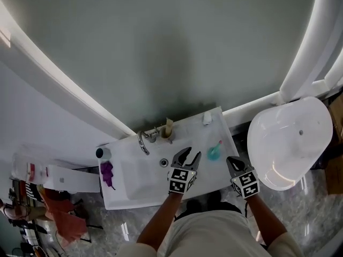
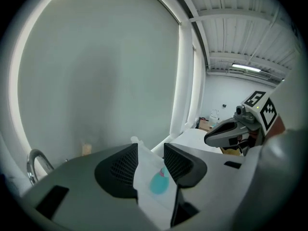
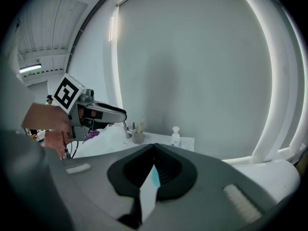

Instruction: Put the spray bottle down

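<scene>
Meanwhile, the teal spray bottle (image 1: 214, 152) sat on the white desk (image 1: 187, 130). The left gripper (image 1: 193, 152) had its jaws spread and empty, and the right gripper (image 1: 230, 160) had its jaws pressed together.

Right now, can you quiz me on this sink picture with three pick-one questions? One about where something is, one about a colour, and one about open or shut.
1. Where is the spray bottle?
A. on the floor
B. on the counter, right of the basin
C. on a shelf

2. What colour is the spray bottle's body?
A. teal
B. red
C. black

3. How do the left gripper's jaws stand?
A. shut on the bottle
B. apart, holding nothing
C. shut tight and empty

Answers:
1 B: the head view shows it on the white counter beside the basin.
2 A: its body is teal in the head view.
3 B: the left gripper view shows a clear gap between the jaws, and the bottle is far beyond them.
</scene>
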Demonstrator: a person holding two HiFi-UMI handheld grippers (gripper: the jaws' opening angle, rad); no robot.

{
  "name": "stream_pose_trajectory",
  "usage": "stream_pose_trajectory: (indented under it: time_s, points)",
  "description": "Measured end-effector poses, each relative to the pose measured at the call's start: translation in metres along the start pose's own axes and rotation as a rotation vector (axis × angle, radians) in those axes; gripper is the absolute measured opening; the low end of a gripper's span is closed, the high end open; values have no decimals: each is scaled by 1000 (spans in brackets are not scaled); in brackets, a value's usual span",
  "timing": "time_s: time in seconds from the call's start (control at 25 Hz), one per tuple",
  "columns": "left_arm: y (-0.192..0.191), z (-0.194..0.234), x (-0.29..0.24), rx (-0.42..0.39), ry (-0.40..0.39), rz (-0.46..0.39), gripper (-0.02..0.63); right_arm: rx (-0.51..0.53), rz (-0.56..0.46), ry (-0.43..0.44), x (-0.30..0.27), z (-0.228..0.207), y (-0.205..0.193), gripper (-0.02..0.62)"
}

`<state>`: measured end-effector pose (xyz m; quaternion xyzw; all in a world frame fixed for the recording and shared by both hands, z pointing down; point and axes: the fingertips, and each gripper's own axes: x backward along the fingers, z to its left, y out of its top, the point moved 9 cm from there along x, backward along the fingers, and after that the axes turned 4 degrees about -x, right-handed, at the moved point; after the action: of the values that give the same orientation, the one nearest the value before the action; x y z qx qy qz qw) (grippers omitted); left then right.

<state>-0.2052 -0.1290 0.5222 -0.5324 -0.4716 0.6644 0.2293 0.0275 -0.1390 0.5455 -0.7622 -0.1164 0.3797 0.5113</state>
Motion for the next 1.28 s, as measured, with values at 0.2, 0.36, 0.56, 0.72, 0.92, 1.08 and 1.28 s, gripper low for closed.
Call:
stream_pose_trajectory:
  time_s: [0.2,0.36,0.56,0.72,0.92,1.08,1.28]
  points:
    - [3,13,48,10,9,-48,140,-28,-24,-23,10,27,8,11]
    - [-1,23,81,12,20,-70,123,-3,-39,-45,18,54,14,11]
    - [-5,27,114,4,16,-102,87,29,-65,-67,29,82,26,11]
    - [-13,29,142,-11,13,-122,58,56,-79,-72,36,109,29,11]
    - [-23,36,166,-21,1,-136,43,93,-85,-85,41,133,31,11]
    - [-27,41,181,-19,17,-158,28,87,-101,-91,50,144,33,11]
    - [-29,40,191,-7,40,-175,17,91,-126,-97,62,142,34,11]
